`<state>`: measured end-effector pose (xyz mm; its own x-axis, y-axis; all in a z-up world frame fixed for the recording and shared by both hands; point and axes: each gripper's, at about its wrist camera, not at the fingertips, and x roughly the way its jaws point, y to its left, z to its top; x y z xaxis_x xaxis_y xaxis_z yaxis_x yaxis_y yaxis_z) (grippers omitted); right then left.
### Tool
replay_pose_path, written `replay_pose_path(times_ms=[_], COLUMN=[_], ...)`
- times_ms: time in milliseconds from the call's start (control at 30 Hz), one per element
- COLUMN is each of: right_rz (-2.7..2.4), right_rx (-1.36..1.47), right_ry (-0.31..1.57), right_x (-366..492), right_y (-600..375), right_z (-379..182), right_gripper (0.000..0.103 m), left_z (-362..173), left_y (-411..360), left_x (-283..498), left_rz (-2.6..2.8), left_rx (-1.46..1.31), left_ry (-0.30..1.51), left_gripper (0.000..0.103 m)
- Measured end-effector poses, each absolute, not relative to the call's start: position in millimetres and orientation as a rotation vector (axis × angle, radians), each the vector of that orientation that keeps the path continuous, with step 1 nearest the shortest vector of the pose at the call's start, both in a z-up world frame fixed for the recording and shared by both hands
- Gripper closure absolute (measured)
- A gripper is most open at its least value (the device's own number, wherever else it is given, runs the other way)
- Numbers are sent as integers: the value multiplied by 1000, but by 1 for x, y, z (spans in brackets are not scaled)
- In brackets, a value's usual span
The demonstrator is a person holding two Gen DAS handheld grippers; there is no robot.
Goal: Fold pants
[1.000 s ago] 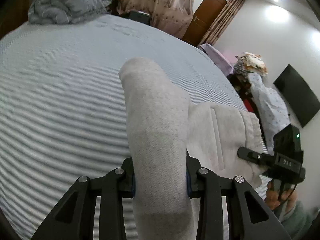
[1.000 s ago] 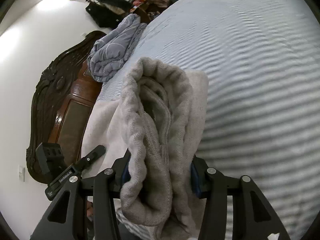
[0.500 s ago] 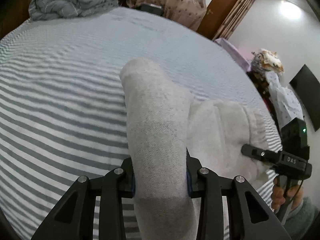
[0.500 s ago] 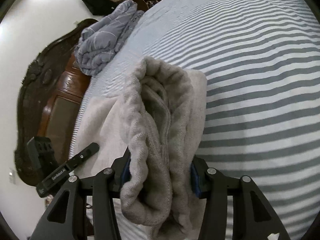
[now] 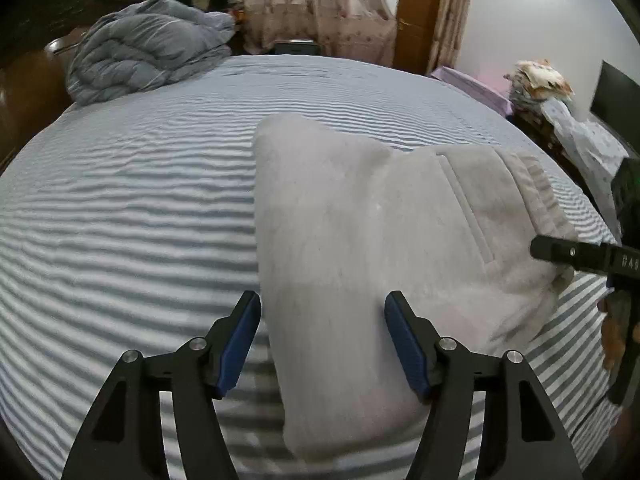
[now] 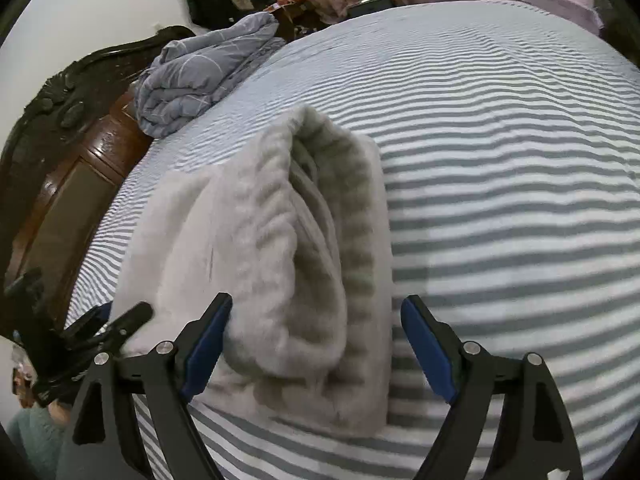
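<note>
Both hand-held grippers let go of the folded pants on the bed.

The pants (image 5: 360, 232) lie as a grey folded bundle on the striped bed (image 5: 132, 208), straight ahead of and below each gripper. The left hand-held gripper (image 5: 322, 340) has just been opening; its jaws stand wide, astride the folded end with the pads clear of the cloth. The right hand-held gripper (image 6: 316, 344) has likewise just been opening and straddles the waistband end, its right pad well clear, its left pad close enough that light contact may remain. The bundle's long axis runs across from one gripper to the other, so each hand is nearest its own end. A quilt (image 5: 144, 60) sits far off by the headboard (image 6: 52, 152).
</note>
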<state>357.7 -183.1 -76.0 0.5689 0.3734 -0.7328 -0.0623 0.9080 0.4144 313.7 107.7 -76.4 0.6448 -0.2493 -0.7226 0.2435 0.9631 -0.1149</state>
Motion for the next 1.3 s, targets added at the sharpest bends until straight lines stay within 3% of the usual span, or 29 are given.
replay_pose_path(times_ms=[500,700,900,1300], right_rz=[84,9,-29,-5], right_rx=[207,119,27,41], right_ry=[895,851,788,759], right_x=[275,209,148,98], right_y=[-159,-141,-120,-107], right_z=[-9,16,36,46], right_gripper=[21,18,8,6], left_z=[-31,-8,9,25], left_y=[85,83,87,88], left_x=[231,167,116,67], left_rz=[-6,24,30,37], left_rx=[65,51,-19,-27], left_ry=[825,820,829,800], left_gripper=[35,33,30,30])
